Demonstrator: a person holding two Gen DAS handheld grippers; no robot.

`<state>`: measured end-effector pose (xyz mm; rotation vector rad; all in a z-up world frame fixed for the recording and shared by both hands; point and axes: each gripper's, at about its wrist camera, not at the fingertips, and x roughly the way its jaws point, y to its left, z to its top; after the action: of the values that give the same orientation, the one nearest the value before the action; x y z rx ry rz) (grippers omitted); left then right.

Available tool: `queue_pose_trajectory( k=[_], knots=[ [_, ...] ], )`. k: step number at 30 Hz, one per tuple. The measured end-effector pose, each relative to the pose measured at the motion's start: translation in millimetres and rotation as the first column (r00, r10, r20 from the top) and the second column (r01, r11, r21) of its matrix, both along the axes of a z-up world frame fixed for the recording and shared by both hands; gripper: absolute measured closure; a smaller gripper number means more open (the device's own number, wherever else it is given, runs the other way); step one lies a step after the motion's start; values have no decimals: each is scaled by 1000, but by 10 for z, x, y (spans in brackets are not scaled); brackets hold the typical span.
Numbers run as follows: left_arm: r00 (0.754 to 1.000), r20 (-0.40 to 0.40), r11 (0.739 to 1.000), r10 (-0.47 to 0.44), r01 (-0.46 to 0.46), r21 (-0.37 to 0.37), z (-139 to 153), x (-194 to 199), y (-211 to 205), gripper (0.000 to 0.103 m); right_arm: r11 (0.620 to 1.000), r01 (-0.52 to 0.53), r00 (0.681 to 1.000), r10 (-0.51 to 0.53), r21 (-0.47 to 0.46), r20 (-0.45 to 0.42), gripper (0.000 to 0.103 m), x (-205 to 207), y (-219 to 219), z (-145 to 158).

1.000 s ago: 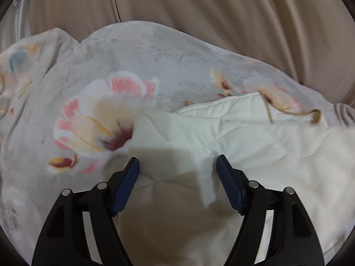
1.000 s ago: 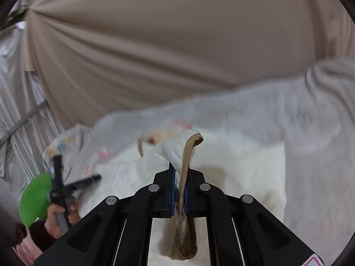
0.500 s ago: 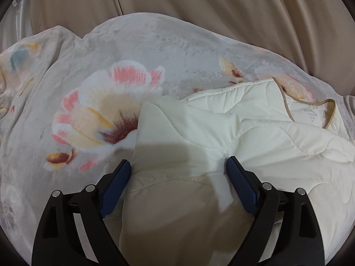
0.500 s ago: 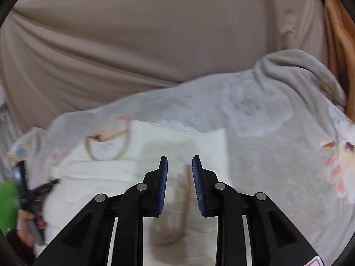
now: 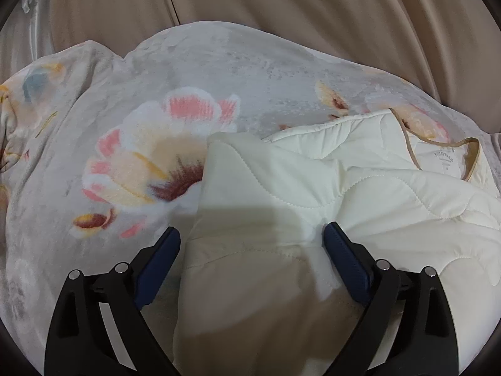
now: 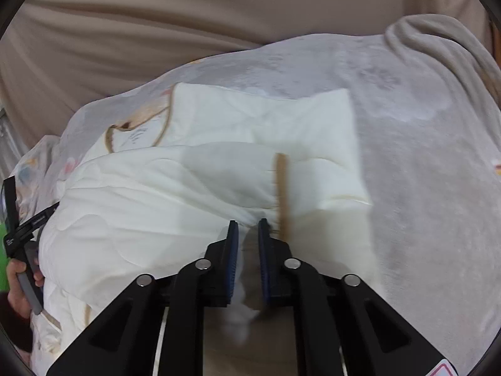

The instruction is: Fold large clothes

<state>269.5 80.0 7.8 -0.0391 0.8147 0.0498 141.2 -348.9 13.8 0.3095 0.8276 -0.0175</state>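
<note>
A cream quilted jacket (image 5: 360, 188) lies on a gray blanket with big pink and yellow flowers (image 5: 156, 163). The blanket covers a soft bed, and a tan curtain (image 5: 281, 6) hangs behind it on the far side. In the left wrist view, the left gripper (image 5: 252, 238) has its 2 blue fingers (image 5: 341, 250) wide apart. A folded part of the jacket sits between them, but they do not squeeze it. The left finger is over the blanket, just beside the jacket's edge. The jacket's neck, with a tan trim and a small label, is far to the right. In the right wrist view, the right gripper (image 6: 248, 232) has its 2 fingers a little apart, with a small gap between them. It is low over the near part of the jacket (image 6: 188, 188). A tan strip (image 6: 281, 194) of the jacket runs just right of the fingers. The person's left hand (image 6: 18, 282) shows at the left edge, holding the other tool's handle.
</note>
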Motion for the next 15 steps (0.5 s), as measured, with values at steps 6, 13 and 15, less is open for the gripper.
queue_pose_trajectory(
  k=[6,13,15],
  knots=[
    [992,44,990,-121,124,-63,405,-661,-42,15,999,37,996,-36,-14,81,86,-494,35,344],
    [980,-27,976,-195,197,97,136,-912,-474,13,988,-98,995,95,-122,-24,86,-254,538,63],
    [987,-25,982,-156,158,108,71,-896,-322,13,992,-96,995,93,-81,-40,95,-280,418,-49]
  ],
)
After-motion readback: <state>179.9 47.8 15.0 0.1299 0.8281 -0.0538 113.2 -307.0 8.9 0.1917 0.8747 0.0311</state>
